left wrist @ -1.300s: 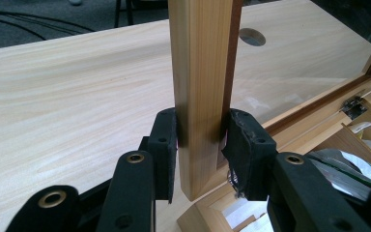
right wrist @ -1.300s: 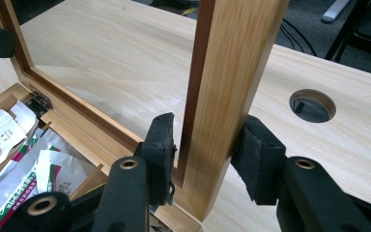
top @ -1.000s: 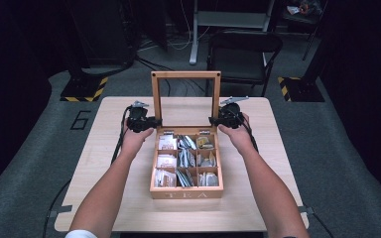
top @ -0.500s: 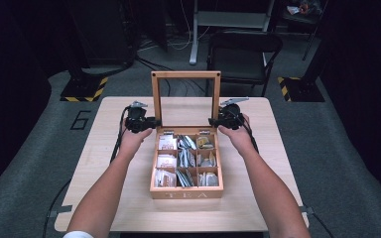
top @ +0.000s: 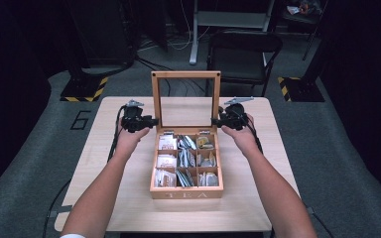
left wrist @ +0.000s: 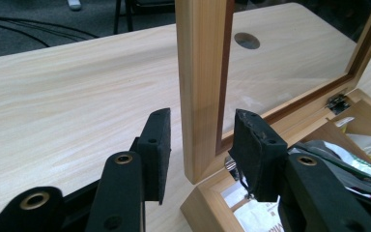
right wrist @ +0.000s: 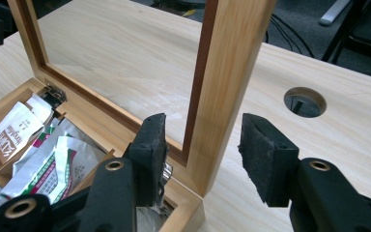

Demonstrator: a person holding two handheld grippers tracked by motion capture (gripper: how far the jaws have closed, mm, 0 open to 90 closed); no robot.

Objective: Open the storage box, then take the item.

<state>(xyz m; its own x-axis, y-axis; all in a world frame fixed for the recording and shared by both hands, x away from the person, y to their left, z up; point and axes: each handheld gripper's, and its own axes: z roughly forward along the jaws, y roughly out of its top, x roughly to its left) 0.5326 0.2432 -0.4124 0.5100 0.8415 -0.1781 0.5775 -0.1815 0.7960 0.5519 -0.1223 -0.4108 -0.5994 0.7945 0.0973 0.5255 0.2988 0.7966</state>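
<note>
A wooden tea box (top: 186,191) marked TEA stands mid-table, its compartments full of tea bags (top: 186,158). Its glass-paned lid (top: 186,74) stands upright at the back. My left gripper (top: 151,121) is open at the lid's left post. In the left gripper view, the gripper (left wrist: 203,121) has a pad on each side of the lid post (left wrist: 198,58), with a gap on both sides. My right gripper (top: 217,120) is open at the lid's right post. The right gripper view shows the gripper (right wrist: 205,128) straddling the lid post (right wrist: 232,58) the same way, without squeezing it.
The light wooden table (top: 278,198) has bare room to the left, right and behind the box. A round cable hole (right wrist: 305,101) lies in the tabletop beyond the lid. A black chair (top: 243,49) stands behind the table, and cables trail off the left side.
</note>
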